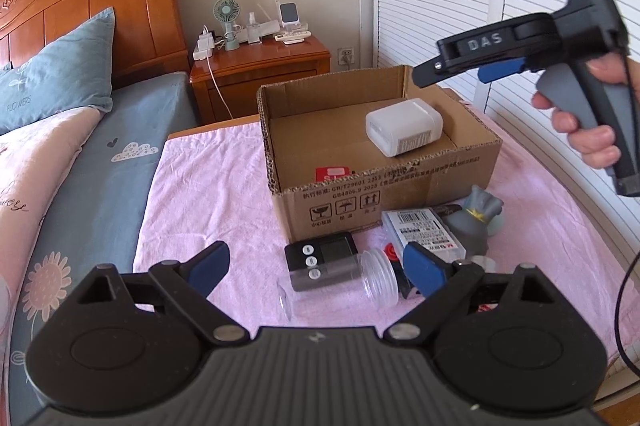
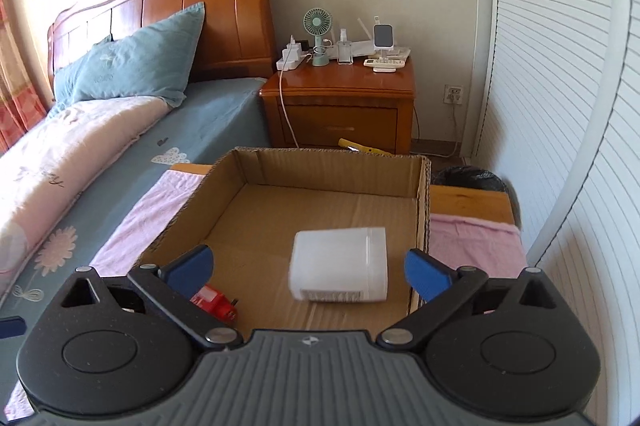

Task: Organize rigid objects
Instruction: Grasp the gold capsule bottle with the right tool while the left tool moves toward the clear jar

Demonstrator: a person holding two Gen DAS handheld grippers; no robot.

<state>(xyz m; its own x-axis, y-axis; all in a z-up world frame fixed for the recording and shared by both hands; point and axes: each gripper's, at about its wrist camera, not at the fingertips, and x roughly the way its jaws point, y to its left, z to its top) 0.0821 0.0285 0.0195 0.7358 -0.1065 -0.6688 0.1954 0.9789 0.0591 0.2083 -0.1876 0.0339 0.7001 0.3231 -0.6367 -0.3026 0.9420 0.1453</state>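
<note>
An open cardboard box stands on a pink towel. A white plastic container lies on its side on the box floor, beside a small red item. My right gripper hovers open over the box, nothing touching its pads; in the left wrist view it hangs above the box's far right corner in a hand. My left gripper is open, low in front of the box. Beyond its fingers lie a black timer and a clear jar, untouched.
A white labelled packet and a grey money-bag figure lie at the box's front right. The bed borders the left, a nightstand stands behind, louvred doors run along the right. A black-lined bin sits behind the table.
</note>
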